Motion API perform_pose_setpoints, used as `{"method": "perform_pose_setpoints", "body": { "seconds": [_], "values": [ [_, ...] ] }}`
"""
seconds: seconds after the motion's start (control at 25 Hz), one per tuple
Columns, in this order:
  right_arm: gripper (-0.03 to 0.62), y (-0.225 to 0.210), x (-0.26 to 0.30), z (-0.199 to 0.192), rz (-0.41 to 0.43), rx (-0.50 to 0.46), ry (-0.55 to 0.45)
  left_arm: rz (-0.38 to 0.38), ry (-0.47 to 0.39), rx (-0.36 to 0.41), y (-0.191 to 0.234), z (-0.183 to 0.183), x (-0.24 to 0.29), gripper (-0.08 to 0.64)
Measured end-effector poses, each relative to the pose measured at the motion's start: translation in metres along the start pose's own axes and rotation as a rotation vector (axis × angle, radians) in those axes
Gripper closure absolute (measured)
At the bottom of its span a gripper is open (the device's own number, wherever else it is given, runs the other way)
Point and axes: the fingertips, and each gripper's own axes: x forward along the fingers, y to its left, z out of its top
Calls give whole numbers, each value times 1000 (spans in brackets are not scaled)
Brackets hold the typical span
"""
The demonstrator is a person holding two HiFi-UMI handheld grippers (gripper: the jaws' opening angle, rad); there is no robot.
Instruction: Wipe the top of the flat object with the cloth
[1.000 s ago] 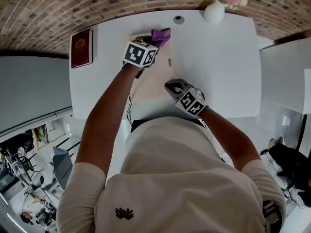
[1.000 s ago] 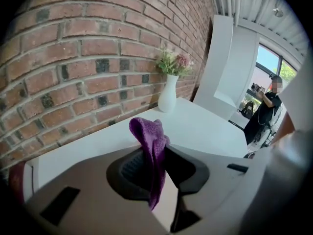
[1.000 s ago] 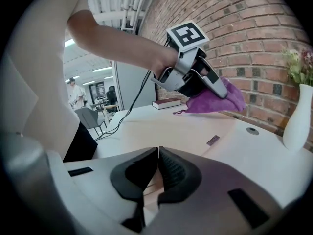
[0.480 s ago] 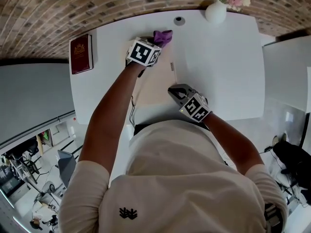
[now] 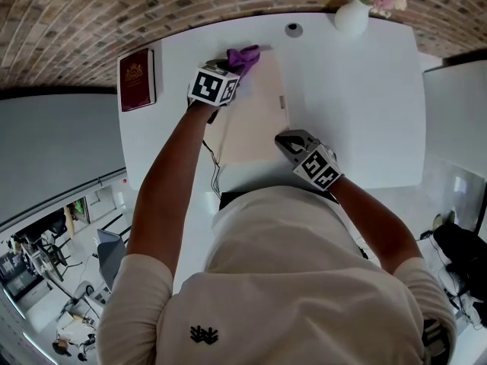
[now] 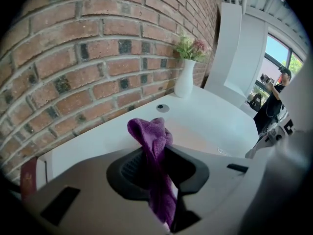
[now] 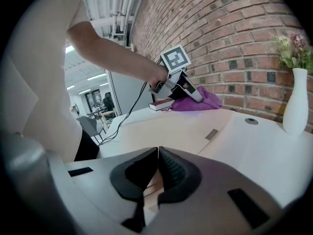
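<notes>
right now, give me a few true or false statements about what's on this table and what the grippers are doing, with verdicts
1. The left hand-held gripper is clamped on the purple microfibre cloth. True.
2. The dark red hardback book lies on the flat beige board. False: it lies on the white table, apart from the board, on its left.
3. The white ceramic vase of flowers stands upright at the table's far right corner. True.
4. The right hand-held gripper has its jaws wide apart. False: they are together.
</notes>
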Motion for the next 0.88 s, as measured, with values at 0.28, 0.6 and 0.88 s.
{"method": "perform_pose_setpoints", "body": {
  "seconds": [0.28, 0.6, 0.88],
  "values": [
    [560, 1, 1, 1, -12, 6, -7, 48, 12, -35, 31, -25, -21, 465],
    [560, 1, 0, -1, -19, 1, -9, 131, 32, -68, 57, -48, -46, 465],
    [560, 3, 0, -1, -17, -2, -8, 206, 48, -104, 77, -67, -66, 466]
  ]
}}
